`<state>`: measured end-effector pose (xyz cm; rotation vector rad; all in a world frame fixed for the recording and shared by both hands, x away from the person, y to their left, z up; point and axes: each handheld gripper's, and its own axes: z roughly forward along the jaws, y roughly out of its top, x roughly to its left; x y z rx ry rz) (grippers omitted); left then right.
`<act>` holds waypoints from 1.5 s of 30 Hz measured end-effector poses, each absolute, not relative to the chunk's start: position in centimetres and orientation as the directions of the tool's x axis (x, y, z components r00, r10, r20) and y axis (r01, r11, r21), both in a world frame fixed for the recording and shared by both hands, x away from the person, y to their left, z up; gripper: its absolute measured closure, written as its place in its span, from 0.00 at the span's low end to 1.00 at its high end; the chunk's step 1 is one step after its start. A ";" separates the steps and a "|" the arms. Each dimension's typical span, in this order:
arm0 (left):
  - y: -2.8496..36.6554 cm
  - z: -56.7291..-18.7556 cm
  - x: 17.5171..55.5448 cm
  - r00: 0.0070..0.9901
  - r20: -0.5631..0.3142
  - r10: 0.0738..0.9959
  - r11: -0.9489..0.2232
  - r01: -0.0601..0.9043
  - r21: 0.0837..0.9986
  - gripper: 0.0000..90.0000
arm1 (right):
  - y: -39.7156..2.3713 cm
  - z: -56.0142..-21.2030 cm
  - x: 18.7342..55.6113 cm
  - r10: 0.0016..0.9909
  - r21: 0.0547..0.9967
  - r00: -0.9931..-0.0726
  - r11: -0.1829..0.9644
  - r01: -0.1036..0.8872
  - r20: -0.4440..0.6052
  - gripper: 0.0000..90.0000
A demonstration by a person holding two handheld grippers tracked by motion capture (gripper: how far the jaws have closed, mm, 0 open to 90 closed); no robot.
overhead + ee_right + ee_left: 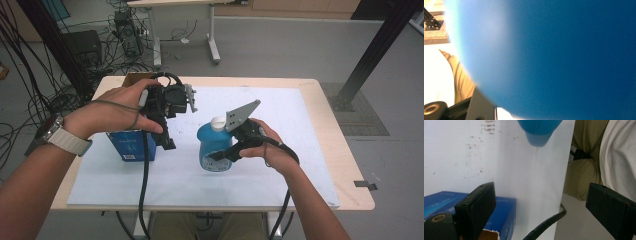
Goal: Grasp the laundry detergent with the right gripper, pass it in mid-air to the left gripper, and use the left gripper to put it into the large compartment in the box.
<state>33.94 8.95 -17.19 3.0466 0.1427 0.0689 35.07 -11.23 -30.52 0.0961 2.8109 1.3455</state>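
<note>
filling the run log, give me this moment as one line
right tongs: shut on blue bottle | left tongs: open, nothing between, above blue box | bottle cap: on

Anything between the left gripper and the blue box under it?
Nothing visible. The left gripper hangs over the open cardboard-lined blue box, fingers wide apart with nothing between them. The blue bottle sits off to the side, held in the right gripper.
</note>
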 end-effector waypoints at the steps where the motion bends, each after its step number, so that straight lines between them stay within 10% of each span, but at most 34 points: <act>1: 8.8 -17.1 33.9 0.995 0.041 0.093 -0.992 0.089 0.090 0.11 | -11.1 -30.5 35.1 0.064 0.778 -0.998 0.626 0.045 0.006 0.49; 45: 3.5 -15.8 35.6 0.999 0.006 0.032 -0.996 0.031 0.083 0.09 | -8.8 -30.1 35.8 0.049 0.759 -0.998 0.649 0.057 0.033 0.49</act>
